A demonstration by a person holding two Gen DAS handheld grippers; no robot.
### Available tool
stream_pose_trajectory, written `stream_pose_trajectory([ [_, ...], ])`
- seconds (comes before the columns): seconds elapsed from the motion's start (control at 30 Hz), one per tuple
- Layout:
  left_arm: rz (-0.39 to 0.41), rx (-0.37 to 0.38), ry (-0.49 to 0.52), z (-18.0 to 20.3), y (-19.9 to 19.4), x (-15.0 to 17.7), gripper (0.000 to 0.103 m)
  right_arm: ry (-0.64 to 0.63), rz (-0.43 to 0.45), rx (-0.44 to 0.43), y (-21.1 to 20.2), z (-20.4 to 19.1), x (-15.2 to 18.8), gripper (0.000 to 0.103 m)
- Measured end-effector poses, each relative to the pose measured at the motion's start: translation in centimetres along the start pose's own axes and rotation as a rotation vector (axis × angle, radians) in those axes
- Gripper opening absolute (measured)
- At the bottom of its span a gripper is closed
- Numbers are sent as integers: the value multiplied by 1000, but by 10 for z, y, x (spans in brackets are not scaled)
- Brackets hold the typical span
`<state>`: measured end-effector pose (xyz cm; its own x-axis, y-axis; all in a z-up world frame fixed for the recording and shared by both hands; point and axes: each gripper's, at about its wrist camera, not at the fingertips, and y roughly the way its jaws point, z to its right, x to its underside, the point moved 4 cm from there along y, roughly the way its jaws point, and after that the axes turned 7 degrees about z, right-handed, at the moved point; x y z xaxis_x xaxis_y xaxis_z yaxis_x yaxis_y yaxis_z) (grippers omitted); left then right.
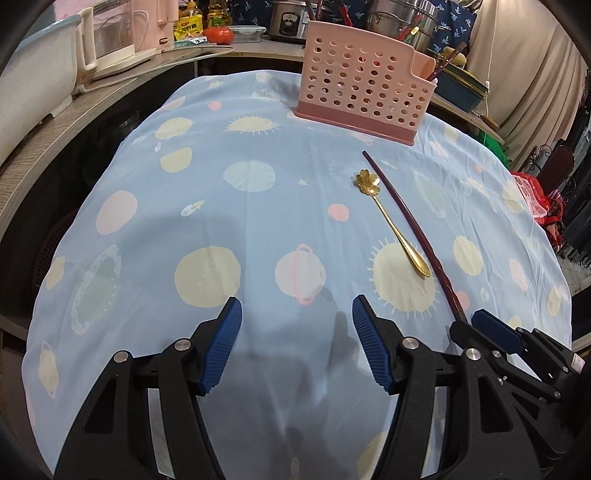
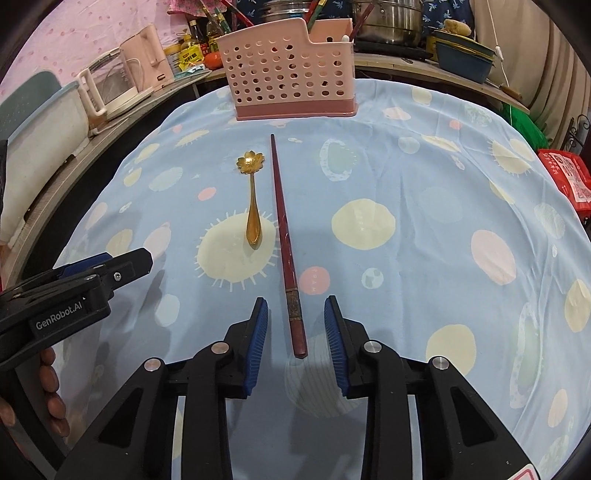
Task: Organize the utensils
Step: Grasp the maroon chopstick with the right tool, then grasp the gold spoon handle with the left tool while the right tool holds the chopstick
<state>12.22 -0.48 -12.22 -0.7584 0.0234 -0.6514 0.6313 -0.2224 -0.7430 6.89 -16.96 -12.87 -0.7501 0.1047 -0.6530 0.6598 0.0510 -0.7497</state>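
Observation:
A dark red chopstick (image 2: pixel 282 221) lies on the blue patterned tablecloth (image 2: pixel 406 177), thin end toward a pink perforated utensil holder (image 2: pixel 291 74) at the far edge. Just to its left lies a gold spoon (image 2: pixel 253 206) with a flower-shaped end. My right gripper (image 2: pixel 296 302) straddles the chopstick's thick near end; its blue pads (image 2: pixel 258 343) stand a little off on both sides, not touching it. In the left wrist view, my left gripper (image 1: pixel 297 306) is open over bare cloth, left of the spoon (image 1: pixel 391 221) and the chopstick (image 1: pixel 406 214). More chopsticks stand in the holder (image 1: pixel 362 92).
A counter behind the table carries a pink kettle (image 2: pixel 122 77), bottles, a tomato (image 1: pixel 218 34), steel pots (image 2: pixel 388 18) and stacked bowls (image 2: pixel 463 55). A red bag (image 2: pixel 569 177) sits off the table's right side. A hand (image 2: pixel 51 398) holds the left gripper (image 2: pixel 122 262).

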Motion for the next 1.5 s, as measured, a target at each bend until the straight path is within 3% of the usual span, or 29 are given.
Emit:
stream_pose_trajectory([
  [0.13, -4, 2, 4, 2, 2, 0, 59, -6, 0, 4, 2, -1, 0, 22],
  [0.27, -7, 5, 9, 5, 2, 1, 59, 1, -2, 9, 3, 2, 0, 9],
  [0.83, -14, 15, 22, 19, 9, -7, 59, 59, 8, 18, 0, 22, -1, 7],
  [1.37, -34, 101, 77, 79, 33, -21, 63, 100, 6, -11, 0, 37, -1, 7],
  [1.43, -40, 100, 80, 83, 39, -21, 62, 100, 6, -13, 0, 36, -2, 7],
  [1.5, -55, 102, 76, 84, 47, -19, 54, 100, 6, -14, 0, 37, -1, 7],
])
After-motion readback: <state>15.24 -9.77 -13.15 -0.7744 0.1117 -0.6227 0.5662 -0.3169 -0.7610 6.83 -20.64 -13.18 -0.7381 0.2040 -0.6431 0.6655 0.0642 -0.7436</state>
